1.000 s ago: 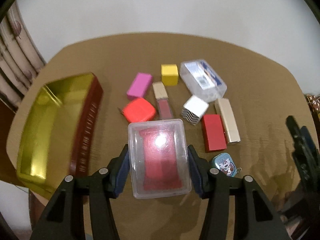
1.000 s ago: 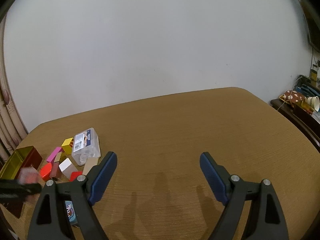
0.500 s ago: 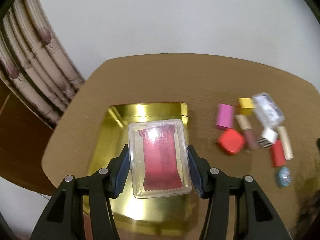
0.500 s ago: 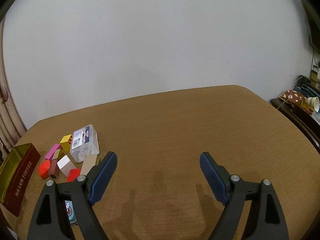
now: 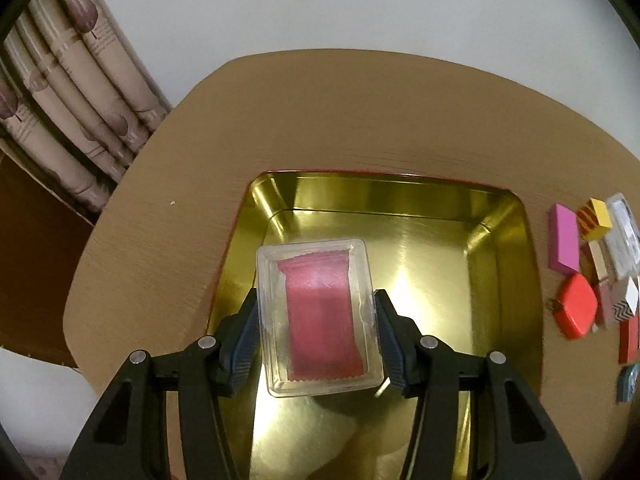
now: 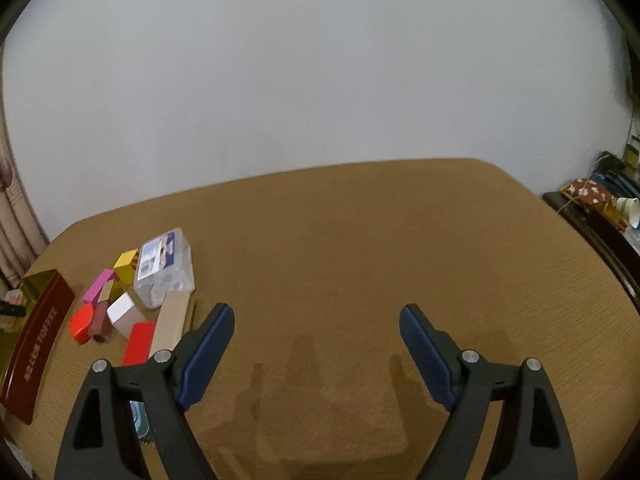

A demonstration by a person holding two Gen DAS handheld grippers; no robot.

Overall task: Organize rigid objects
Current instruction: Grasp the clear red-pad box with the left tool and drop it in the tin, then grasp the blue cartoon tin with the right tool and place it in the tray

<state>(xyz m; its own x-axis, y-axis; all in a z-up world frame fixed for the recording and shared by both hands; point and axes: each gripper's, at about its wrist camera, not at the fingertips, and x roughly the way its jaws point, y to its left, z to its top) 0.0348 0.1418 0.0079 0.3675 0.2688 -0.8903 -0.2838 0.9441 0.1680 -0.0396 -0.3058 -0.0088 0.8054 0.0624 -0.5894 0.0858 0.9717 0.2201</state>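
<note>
My left gripper (image 5: 316, 320) is shut on a clear plastic case (image 5: 318, 316) with a pink packet inside, held above the open gold tin (image 5: 496, 248). The tin's inside shows nothing but gold metal. The tin's dark red side (image 6: 36, 340) shows at the left of the right wrist view. Several small rigid objects lie right of the tin: a pink block (image 5: 563, 244), a yellow block (image 5: 596, 218), a red rounded box (image 5: 576, 312), a clear box (image 6: 164, 268). My right gripper (image 6: 316, 344) is open and empty over bare table.
Round brown table (image 6: 360, 240) against a white wall. Curtains (image 5: 72, 92) hang beyond the table's left edge. A dark side cabinet with clutter (image 6: 600, 208) stands at the far right. A red flat box (image 6: 138, 342) and a beige bar (image 6: 172, 324) lie near my right gripper.
My left gripper has carried the clear case leftward from above the loose objects to over the gold tin and lower toward it. My right gripper has barely moved.
</note>
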